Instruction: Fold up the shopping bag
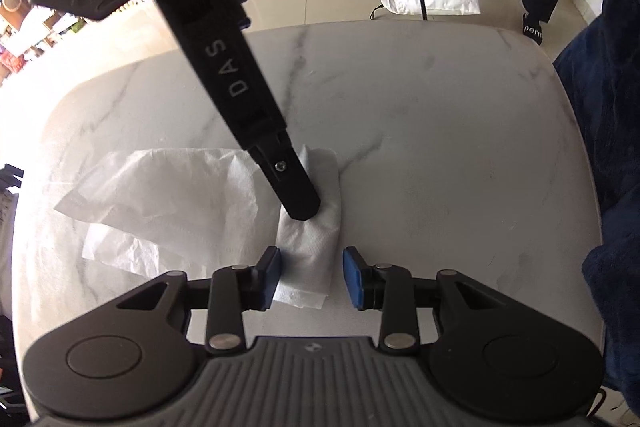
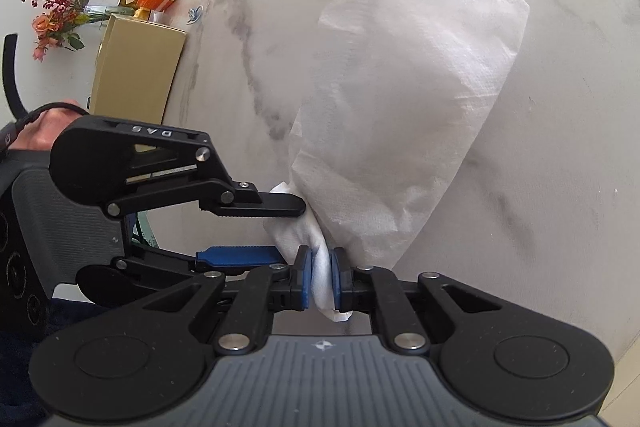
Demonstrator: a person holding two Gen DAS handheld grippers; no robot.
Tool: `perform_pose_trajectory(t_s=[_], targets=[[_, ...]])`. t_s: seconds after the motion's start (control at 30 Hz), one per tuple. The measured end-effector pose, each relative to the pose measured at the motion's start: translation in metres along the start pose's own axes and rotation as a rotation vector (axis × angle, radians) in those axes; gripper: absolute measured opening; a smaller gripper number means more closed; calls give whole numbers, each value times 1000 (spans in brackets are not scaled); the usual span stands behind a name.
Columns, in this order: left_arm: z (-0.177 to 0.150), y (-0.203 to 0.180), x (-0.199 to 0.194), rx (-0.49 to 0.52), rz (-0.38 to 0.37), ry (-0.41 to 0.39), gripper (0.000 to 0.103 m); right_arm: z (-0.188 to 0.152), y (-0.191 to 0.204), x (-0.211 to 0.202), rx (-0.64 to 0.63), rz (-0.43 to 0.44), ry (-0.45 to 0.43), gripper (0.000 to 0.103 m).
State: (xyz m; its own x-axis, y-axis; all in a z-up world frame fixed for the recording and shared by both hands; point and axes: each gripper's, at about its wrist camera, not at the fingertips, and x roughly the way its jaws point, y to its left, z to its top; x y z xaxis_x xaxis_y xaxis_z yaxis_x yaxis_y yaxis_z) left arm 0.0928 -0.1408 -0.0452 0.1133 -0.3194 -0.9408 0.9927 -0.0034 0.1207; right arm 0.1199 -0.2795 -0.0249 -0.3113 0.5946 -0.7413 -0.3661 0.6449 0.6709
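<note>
Marble-patterned tabletop (image 1: 440, 131): the white shopping bag (image 2: 420, 99) lies partly flattened, its narrow end rolled into a bundle. The right gripper (image 2: 320, 277) pinches that bundle; the left gripper (image 1: 310, 277) straddles it, jaws part-open, not clamping. Most folding appears left.

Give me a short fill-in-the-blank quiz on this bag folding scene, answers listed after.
1. The right gripper is shut on the ____ end of the thin white shopping bag.
2. The bag lies on a white ____-patterned table.
3. The left gripper's pads are coloured ____.
4. Beside the gold cardboard box stand red and orange ____.

Missing words: bunched; marble; blue; flowers
</note>
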Motion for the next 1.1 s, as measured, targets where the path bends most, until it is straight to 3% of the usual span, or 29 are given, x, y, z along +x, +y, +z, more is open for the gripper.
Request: perform_pose_trajectory(t_s=[0.1,0.17,0.23,0.3,0.43,0.6,0.83,0.9,1.1], targets=[[-6,13,-5,-21,-38,-10,27,-3,6,-2,-27,-22,-24,17],[-8,19,-6,-33,-52,-14,25,-9,20,-5,-90,-76,-67,27],[-9,27,-8,-54,-78,-18,25,-20,36,-8,-179,-148,-107,47],[-10,33,-11,-71,-97,-20,25,-38,59,-10,-307,-239,-180,53],[-13,49,-11,-136,-154,-20,25,-75,91,-5,-474,-335,-306,52],[-17,57,-10,-192,-176,-28,25,-103,112,33,-699,-560,-284,50],[-24,63,-9,-230,-191,-41,24,-101,107,51,-771,-688,-291,43],[-25,62,-9,-233,-183,-45,24,-97,102,48,-760,-682,-300,32],[-30,58,-13,-244,-148,-61,24,-82,89,34,-720,-576,-275,24]])
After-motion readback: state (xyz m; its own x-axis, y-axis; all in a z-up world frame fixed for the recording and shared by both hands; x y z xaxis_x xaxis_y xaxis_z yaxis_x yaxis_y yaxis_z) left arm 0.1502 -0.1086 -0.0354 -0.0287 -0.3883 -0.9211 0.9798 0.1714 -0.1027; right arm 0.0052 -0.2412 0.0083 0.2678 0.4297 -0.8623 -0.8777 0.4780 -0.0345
